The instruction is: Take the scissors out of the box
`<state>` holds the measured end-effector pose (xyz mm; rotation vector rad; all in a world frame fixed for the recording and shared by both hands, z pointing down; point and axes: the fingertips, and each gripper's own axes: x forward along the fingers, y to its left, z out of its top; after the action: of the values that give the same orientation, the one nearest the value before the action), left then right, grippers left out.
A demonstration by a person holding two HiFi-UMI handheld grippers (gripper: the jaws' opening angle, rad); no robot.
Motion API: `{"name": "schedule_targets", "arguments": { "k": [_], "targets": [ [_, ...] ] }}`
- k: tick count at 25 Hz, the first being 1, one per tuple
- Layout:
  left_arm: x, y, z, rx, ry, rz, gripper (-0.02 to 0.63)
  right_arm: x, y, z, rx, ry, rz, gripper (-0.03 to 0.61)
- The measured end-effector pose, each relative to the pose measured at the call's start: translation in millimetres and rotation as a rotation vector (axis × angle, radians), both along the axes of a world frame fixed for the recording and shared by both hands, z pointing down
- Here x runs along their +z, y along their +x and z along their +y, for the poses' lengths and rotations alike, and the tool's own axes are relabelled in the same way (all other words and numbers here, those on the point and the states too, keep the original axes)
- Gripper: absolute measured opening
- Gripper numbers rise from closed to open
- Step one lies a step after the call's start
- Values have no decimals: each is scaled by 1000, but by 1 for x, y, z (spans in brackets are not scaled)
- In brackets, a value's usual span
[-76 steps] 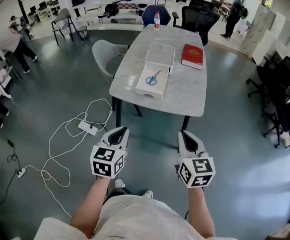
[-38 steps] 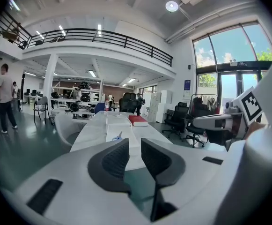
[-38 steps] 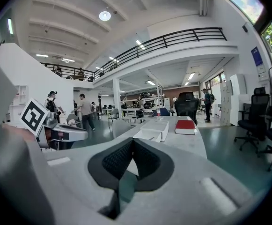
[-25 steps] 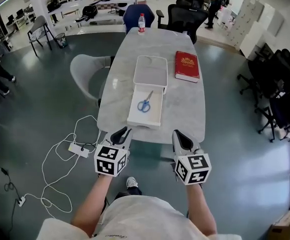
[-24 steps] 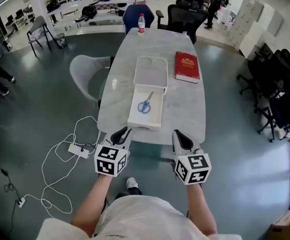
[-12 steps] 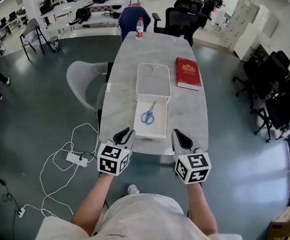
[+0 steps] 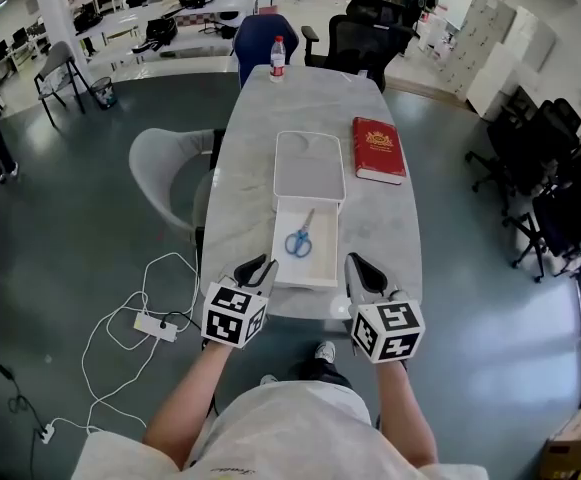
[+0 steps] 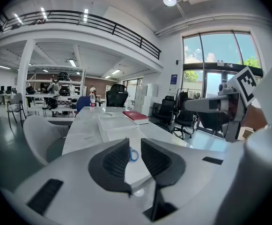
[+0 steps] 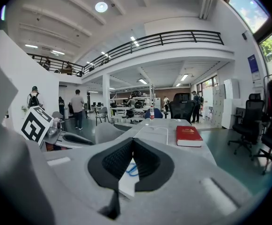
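Note:
Blue-handled scissors (image 7: 299,242) lie inside an open white box (image 7: 316,271) on the near half of a grey marble table (image 7: 390,238). The box's white lid (image 7: 309,166) lies just beyond it. My left gripper (image 7: 255,268) hovers at the table's near edge, left of the box, its jaws a little apart and empty. My right gripper (image 7: 358,266) hovers at the box's right, shut on nothing. In the left gripper view the scissors (image 8: 134,154) show through the gap of the left gripper (image 8: 135,156). In the right gripper view the scissors (image 9: 131,168) lie behind the right gripper (image 9: 132,146).
A red book (image 7: 377,149) lies right of the lid, and a water bottle (image 7: 277,58) stands at the table's far end. A grey chair (image 7: 165,173) sits at the table's left, black office chairs (image 7: 380,28) beyond. A power strip and white cables (image 7: 155,326) lie on the floor at left.
I have walked up to the table: it and the box have come much nearer, and both grippers now reach its near edge. The scissors have not moved.

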<state>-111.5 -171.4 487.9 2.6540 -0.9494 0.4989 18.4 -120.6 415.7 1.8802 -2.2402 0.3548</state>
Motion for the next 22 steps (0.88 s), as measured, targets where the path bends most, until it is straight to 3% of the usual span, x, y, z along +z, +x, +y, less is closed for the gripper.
{"name": "schedule_targets", "arguments": {
  "k": [10,22],
  "targets": [
    [27,40,-28,29,-58,-69,57,17,31,-43,-28,-7,-33,5],
    [74,89,-60,35,-203,-246,57,29,77,-107,-119,-35,-68,5]
  ]
}}
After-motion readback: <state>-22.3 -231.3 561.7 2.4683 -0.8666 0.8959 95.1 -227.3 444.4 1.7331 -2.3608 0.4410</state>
